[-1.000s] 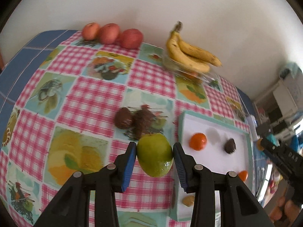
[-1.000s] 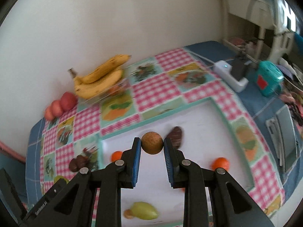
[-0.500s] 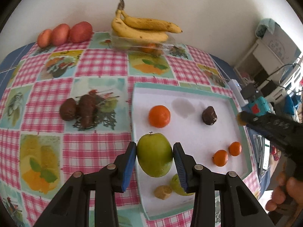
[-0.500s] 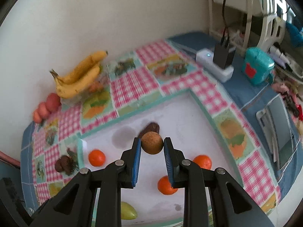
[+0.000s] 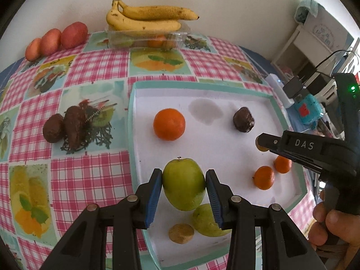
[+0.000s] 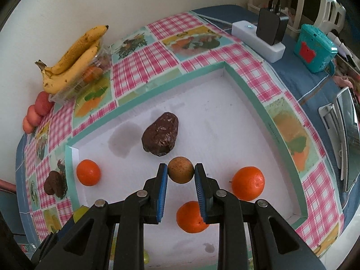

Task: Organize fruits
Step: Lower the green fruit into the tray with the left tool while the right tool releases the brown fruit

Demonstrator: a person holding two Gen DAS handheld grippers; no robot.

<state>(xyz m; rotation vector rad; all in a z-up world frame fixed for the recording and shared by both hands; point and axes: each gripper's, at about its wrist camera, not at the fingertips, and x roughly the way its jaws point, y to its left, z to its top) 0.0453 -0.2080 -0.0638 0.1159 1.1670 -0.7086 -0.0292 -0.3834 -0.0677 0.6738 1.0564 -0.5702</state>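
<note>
- The left gripper (image 5: 184,183) has its ribbed blue pads (image 5: 154,194) pressed on both sides of a smooth green apple (image 5: 183,183); it holds the apple above the near left part of the white tray (image 5: 225,157).
- The right gripper (image 6: 181,172) is closed on a small round brown fruit (image 6: 181,172) with a dull, speckled skin, held over the middle of the tray (image 6: 225,112).
- Under the apple a second green fruit (image 5: 208,220) and a flat tan piece (image 5: 181,233) lie near the near edge of the tray.
- A dark, wrinkled oval fruit (image 6: 160,137) lies just beyond the brown fruit, toward the far edge.
- Three glossy round oranges are in the tray: one (image 6: 88,172) at the left edge, two (image 6: 248,183) (image 6: 191,217) nearer the right gripper.
- The tray has a turquoise rim and a matte white floor with a grey stain (image 6: 123,140).
- It sits on a pink checked tablecloth (image 5: 90,72) with printed fruit pictures.
- At the far edge of the table, spotted yellow bananas (image 5: 146,18) lie on a clear plastic box (image 5: 146,37), and three reddish fruits (image 5: 56,40) stand in a row at the far left corner.
- Two brown rough fruits (image 5: 65,127) lie on the cloth left of the tray.
</note>
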